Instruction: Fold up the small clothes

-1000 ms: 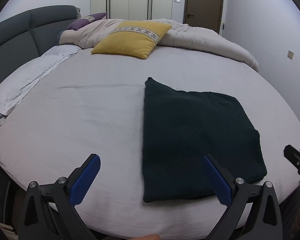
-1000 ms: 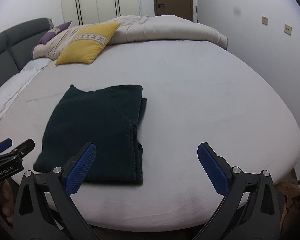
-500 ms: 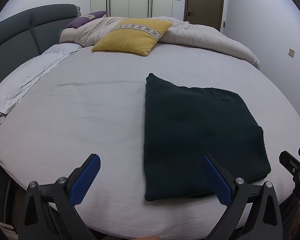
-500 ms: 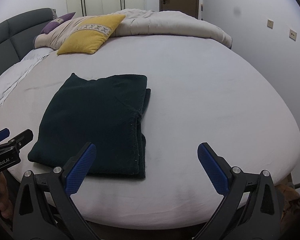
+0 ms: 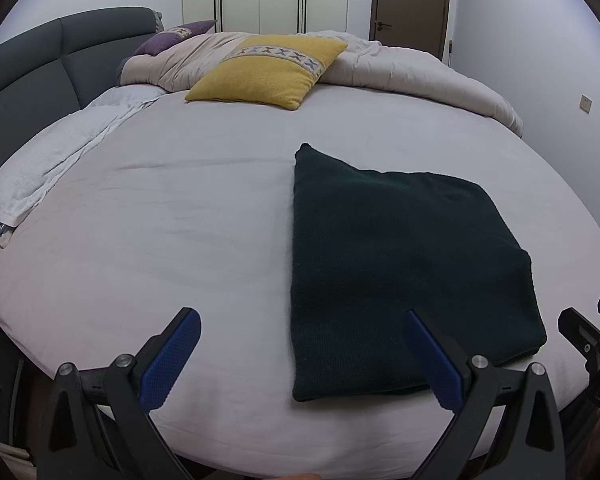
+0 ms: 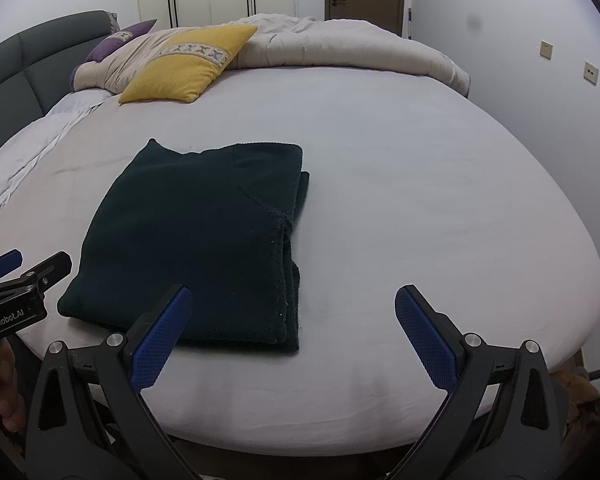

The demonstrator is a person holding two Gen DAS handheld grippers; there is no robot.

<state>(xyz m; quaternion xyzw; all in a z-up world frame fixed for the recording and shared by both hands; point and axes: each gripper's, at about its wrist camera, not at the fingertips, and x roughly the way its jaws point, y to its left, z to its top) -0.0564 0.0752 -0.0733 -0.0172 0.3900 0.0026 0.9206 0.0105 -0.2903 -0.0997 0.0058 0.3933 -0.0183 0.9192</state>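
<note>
Both grippers have backed a little toward the near edge of the bed (image 6: 380,160) since one second ago, so the garment (image 6: 204,232) now sits slightly farther up in each view; the garment itself has not moved. It lies folded into a dark rectangle on the near part of the sheet, in front of both grippers and well apart from the yellow pillow (image 5: 268,70) and the duvet (image 6: 340,44).

The left gripper (image 5: 300,356) has its jaws spread wide and holds nothing; its right finger (image 5: 430,360) hangs over the near edge of the garment. The right gripper (image 6: 288,332) is also released and empty, with its left finger (image 6: 156,340) over the near edge.

I judge the fold nearly done, perhaps one more fold is left. The risk is on the right side of the garment, where several layers stack unevenly. If the jaws catch only the top layer there, the stack can slide open. The knit looks thick, so a shallow pinch may slip. Dragging it can also wrinkle the sheet.
</note>
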